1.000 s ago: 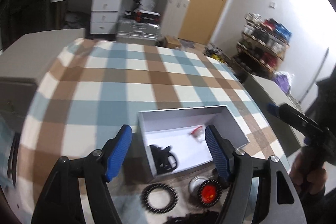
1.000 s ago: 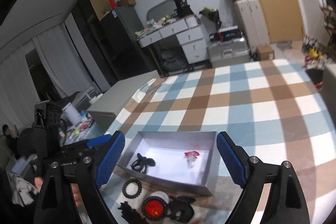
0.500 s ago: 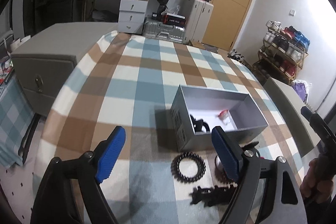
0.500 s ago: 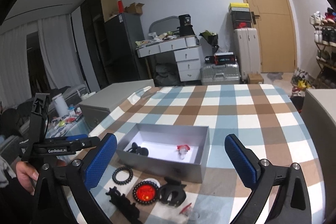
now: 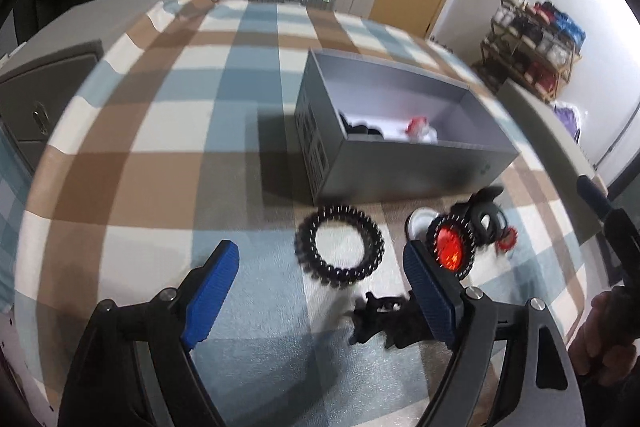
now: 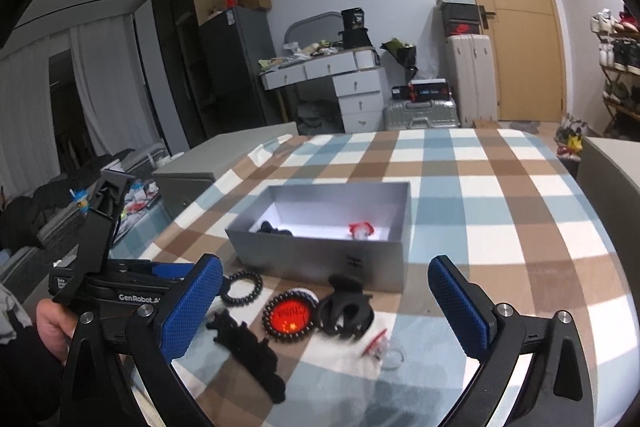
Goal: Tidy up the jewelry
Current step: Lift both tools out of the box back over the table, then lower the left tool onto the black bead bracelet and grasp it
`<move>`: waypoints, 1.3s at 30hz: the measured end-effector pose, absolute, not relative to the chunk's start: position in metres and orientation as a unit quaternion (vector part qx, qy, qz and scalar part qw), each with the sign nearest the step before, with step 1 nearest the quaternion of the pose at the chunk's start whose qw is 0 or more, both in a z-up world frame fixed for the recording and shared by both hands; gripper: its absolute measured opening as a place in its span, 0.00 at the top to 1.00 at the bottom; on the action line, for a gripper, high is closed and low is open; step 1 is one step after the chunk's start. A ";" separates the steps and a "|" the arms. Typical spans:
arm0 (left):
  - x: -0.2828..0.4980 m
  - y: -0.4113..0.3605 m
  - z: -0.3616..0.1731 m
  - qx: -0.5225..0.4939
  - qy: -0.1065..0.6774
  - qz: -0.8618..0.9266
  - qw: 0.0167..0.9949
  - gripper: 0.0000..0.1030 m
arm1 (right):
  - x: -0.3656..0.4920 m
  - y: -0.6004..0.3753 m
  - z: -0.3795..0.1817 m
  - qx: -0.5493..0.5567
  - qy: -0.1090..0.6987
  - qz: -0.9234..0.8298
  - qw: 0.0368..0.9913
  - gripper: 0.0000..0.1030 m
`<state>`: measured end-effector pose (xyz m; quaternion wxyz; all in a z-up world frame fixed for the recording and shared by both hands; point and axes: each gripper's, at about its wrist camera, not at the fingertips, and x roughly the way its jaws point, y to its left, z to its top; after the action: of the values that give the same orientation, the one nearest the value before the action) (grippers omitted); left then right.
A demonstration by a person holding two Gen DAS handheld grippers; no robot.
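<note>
1. Left wrist view: the left tongs (image 5: 320, 279) gape wide and empty above a black coil hair tie (image 5: 339, 246), which lies on the checked surface (image 5: 160, 115) beside the grey box (image 5: 400, 131).
2. Right wrist view: the right tongs (image 6: 326, 301) gape wide and empty over a black hair claw (image 6: 346, 309) and red beaded ring (image 6: 290, 315) before the box (image 6: 328, 255).

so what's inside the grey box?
Inside the grey box: a black hair piece at one end, a red-and-white piece toward the other. The near wall hides part of the floor.

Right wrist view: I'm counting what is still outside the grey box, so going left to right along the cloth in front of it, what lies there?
Black spiral hair tie → long black toothed hair clip → round red disc ringed with black beads → black claw hair clip → small clear piece with a red part.
</note>
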<state>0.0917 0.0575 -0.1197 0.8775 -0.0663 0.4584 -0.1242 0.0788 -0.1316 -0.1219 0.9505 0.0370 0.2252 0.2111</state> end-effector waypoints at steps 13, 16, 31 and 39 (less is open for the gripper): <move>0.097 0.036 -0.124 -0.007 0.485 -0.111 0.867 0.21 | 0.080 -0.137 -0.138 0.043 0.253 0.198 0.946 0.00; 0.097 0.032 -0.124 0.004 0.487 -0.111 0.867 0.21 | 0.081 -0.140 -0.141 0.052 0.262 0.196 0.944 0.00; 0.100 0.012 -0.124 0.064 0.497 -0.109 0.859 0.36 | 0.079 -0.150 -0.150 0.064 0.279 0.190 0.939 0.00; 0.096 0.011 -0.121 0.068 0.491 -0.117 0.861 0.58 | 0.074 -0.152 -0.149 0.063 0.278 0.189 0.940 0.00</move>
<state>0.0959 0.0113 -0.1214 0.8606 0.0685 0.4909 -0.1173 0.0738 -0.1518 -0.1490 0.9398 0.0630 0.2779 0.1888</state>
